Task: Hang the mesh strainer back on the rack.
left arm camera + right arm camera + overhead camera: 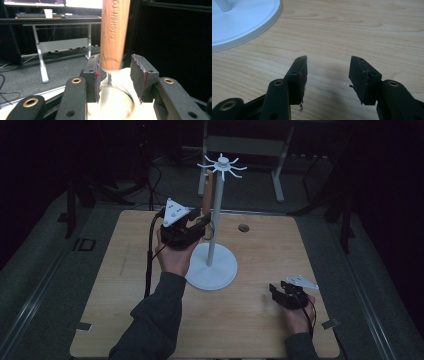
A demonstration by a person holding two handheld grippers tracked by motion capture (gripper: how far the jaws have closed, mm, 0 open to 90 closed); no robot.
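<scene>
Utensil: wooden handle (113, 35) hangs from the white rack (213, 265) near the table's (260, 320) far edge, between the left jaws.
Writing: "KITCHEN TO…" on the handle.
Left gripper (117, 68): raised, jaws apart, not pressing.
Right gripper (328, 66): low near the right front corner, jaws apart, nothing between.

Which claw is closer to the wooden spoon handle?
Left. The left claw has the wooden handle between its jaws; the right claw rests far off, across the white stand.

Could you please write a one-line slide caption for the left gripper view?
Left gripper with jaws open around a hanging wooden-handled kitchen utensil, its metal end blurred between them.
</scene>
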